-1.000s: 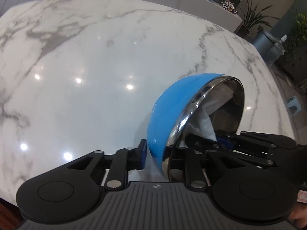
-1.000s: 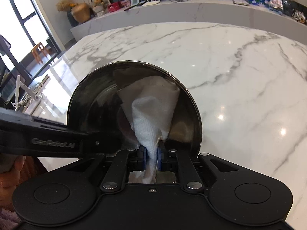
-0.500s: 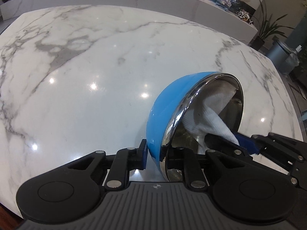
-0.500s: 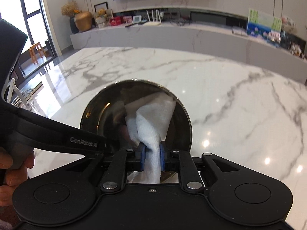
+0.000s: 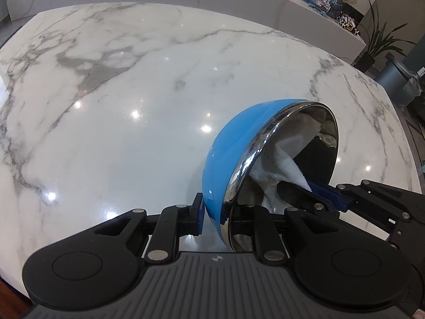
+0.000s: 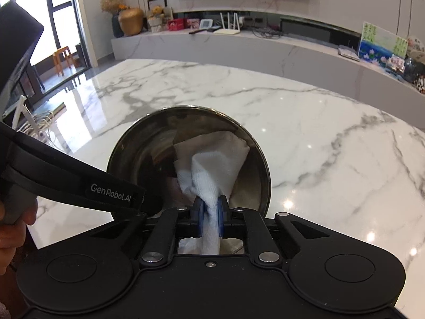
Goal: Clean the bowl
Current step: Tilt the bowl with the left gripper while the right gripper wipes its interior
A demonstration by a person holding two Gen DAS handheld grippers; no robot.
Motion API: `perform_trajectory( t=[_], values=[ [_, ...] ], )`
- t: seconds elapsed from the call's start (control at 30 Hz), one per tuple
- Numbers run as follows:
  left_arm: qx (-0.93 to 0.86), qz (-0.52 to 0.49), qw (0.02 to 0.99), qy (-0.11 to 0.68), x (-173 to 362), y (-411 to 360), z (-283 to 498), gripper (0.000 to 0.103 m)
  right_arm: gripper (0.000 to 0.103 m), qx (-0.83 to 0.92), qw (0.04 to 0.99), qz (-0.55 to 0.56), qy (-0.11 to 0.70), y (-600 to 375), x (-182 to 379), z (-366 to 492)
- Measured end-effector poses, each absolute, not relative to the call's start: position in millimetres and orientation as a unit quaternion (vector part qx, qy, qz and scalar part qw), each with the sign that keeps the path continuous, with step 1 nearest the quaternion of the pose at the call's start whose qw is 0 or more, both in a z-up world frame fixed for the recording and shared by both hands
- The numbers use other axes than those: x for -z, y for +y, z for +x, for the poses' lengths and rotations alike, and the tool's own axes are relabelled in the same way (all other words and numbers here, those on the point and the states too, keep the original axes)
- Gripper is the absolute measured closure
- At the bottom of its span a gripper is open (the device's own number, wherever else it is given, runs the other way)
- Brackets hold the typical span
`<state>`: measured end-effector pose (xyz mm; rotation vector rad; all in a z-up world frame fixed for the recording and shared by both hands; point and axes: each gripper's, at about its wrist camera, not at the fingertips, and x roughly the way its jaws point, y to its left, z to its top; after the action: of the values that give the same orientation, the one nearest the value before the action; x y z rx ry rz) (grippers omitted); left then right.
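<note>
A bowl (image 5: pixel 233 154), blue outside and shiny steel inside, is held tilted on its side above the marble table. My left gripper (image 5: pixel 215 218) is shut on the bowl's rim, one finger outside and one inside. My right gripper (image 6: pixel 211 215) is shut on a white paper towel (image 6: pixel 212 167), which lies against the bowl's steel inside (image 6: pixel 148 154). In the left wrist view the towel (image 5: pixel 281 159) and the right gripper's fingers (image 5: pixel 318 196) reach into the bowl from the right.
The white marble table (image 5: pixel 132 106) spreads under and beyond the bowl. A long marble counter (image 6: pixel 265 45) with pictures, a router and ornaments runs behind it. A potted plant (image 5: pixel 377 40) and a grey bin (image 5: pixel 395 79) stand past the table's right edge.
The right gripper has drawn back from the bowl with the towel, so the bowl looks smaller in its view. The towel has shifted inside the bowl. The left gripper still holds the rim.
</note>
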<state>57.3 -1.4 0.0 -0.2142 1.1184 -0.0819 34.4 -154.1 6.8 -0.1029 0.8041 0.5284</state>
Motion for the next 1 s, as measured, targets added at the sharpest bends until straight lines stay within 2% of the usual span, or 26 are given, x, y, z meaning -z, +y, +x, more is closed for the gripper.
perform_trajectory(
  t=[0.37, 0.53, 0.77, 1.0],
  values=[
    [0.037, -0.085, 0.844, 0.528, -3.1, -6.4, 59.4, 0.088, 0.097, -0.288, 0.853, -0.019, 0.434, -156.0, -4.0, 35.6],
    [0.036, -0.063, 0.847, 0.527, -4.9, -10.6, 59.6, 0.088, 0.098, -0.268, 0.862, -0.076, 0.424, -147.4, -0.3, 27.2],
    [0.030, -0.031, 0.851, 0.524, -7.4, -15.8, 60.1, 0.088, 0.099, -0.207, 0.888, -0.178, 0.370, -137.5, -2.7, 9.2],
    [0.026, -0.023, 0.854, 0.519, -10.6, -14.7, 61.0, 0.088, 0.099, -0.221, 0.887, -0.119, 0.388, -148.3, 1.0, 19.2]
  ],
)
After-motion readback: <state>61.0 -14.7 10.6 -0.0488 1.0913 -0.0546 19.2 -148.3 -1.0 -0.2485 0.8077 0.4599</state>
